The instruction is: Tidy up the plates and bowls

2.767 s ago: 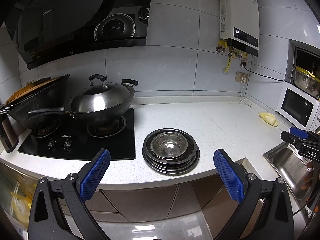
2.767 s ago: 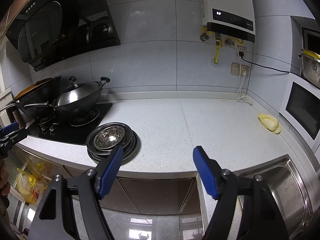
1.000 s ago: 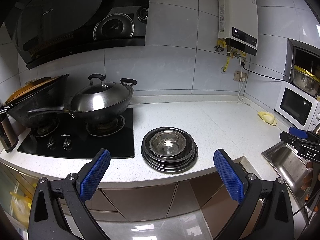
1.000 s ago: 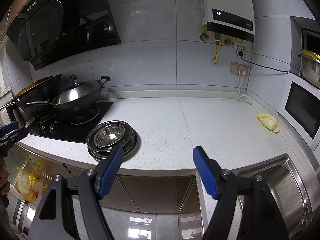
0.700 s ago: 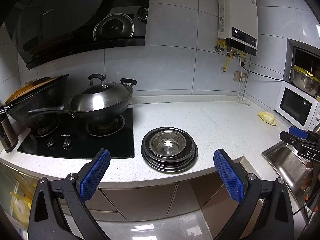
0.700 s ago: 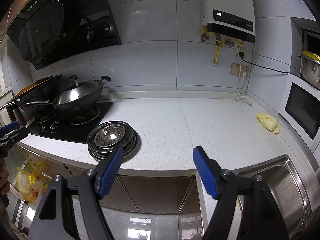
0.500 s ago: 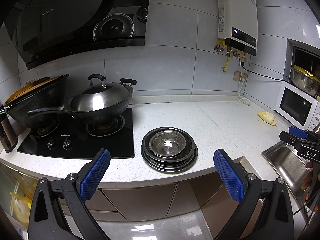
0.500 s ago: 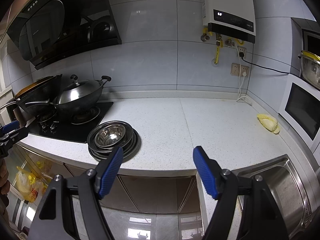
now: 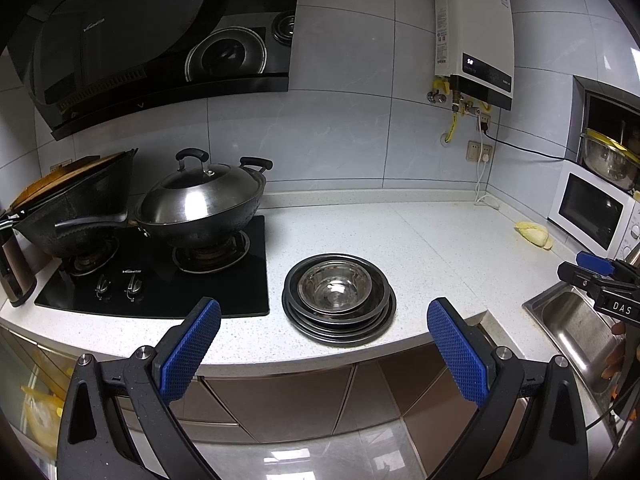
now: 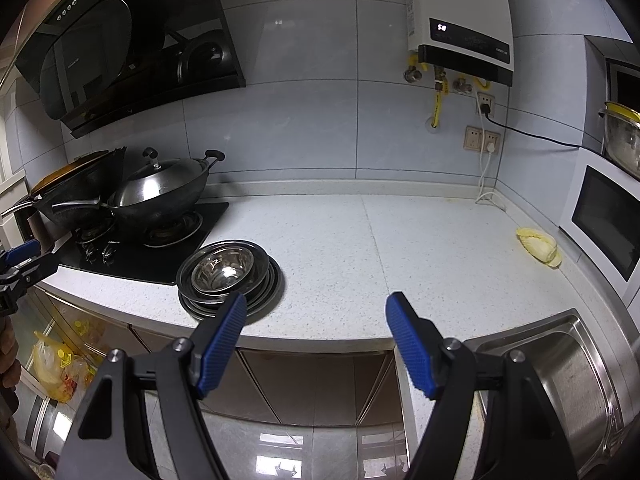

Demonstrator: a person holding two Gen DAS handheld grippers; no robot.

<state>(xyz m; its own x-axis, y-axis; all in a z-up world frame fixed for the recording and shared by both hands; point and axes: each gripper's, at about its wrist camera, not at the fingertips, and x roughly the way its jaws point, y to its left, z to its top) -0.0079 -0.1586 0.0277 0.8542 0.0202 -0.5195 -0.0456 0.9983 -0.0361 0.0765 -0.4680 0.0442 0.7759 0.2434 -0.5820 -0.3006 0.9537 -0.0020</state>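
Observation:
A stack of steel plates (image 9: pixel 340 326) with a steel bowl (image 9: pixel 335 285) nested on top sits on the white counter near its front edge, just right of the stove. The stack (image 10: pixel 260 288) and bowl (image 10: pixel 222 268) also show in the right wrist view. My left gripper (image 9: pixel 324 354) is open and empty, held in front of the counter edge below the stack. My right gripper (image 10: pixel 314 338) is open and empty, in front of the counter to the right of the stack. Each gripper shows at the edge of the other's view.
A black stove (image 9: pixel 160 280) carries a lidded wok (image 9: pixel 200 204) and a second pan (image 9: pixel 72 208). A steel sink (image 10: pixel 560 364) lies at the right. A microwave (image 9: pixel 592 208) stands at the far right, with a yellow object (image 10: pixel 538 246) on the counter before it.
Both grippers have held almost still and stayed open. The view has shifted only slightly; the stack has not moved.

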